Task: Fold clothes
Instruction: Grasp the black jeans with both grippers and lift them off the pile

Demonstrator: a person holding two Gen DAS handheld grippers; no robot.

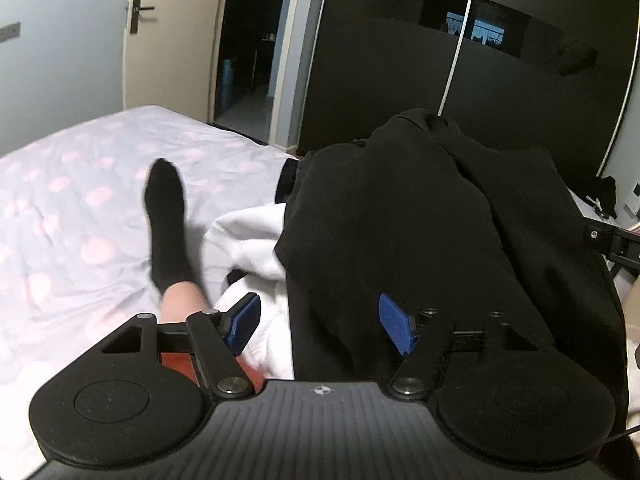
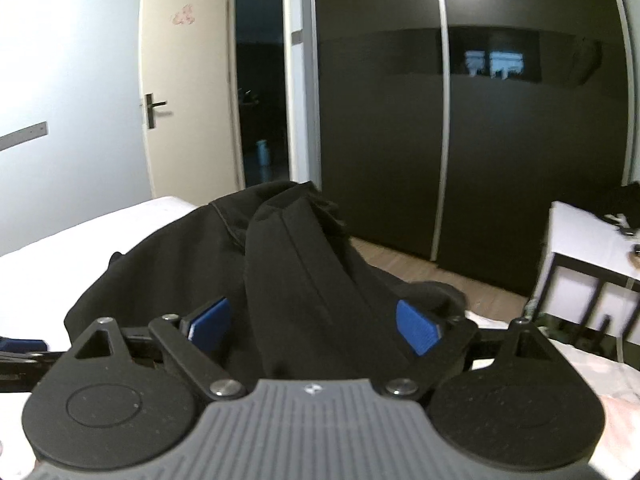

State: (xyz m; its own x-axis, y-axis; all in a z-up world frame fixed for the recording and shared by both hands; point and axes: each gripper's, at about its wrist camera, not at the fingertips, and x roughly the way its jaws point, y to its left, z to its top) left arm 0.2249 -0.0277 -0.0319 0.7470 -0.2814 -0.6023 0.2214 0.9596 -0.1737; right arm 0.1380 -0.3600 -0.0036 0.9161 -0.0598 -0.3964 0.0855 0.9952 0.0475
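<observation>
Both the left claw (image 1: 320,322) and right claw (image 2: 310,326) are hovering spread over the black garment (image 1: 420,220) bunched on the bed (image 1: 80,200), risking pinching several layers, spoiling the fold.

We see a bedroom with a pale blue-grey wall (image 2: 72,80) on the left and a cream door (image 2: 186,80) with a dark lever handle (image 2: 154,105) standing open onto an unlit doorway (image 2: 262,92). A dark sliding wardrobe (image 2: 500,140) with thin white vertical strips fills the far right and reflects a small bright window (image 2: 494,63). Wooden floor (image 2: 424,276) runs along its foot, a white side table (image 2: 592,248) stands far right, and near left lies a bed (image 1: 80,200) in pale, pink-spotted sheets.
</observation>
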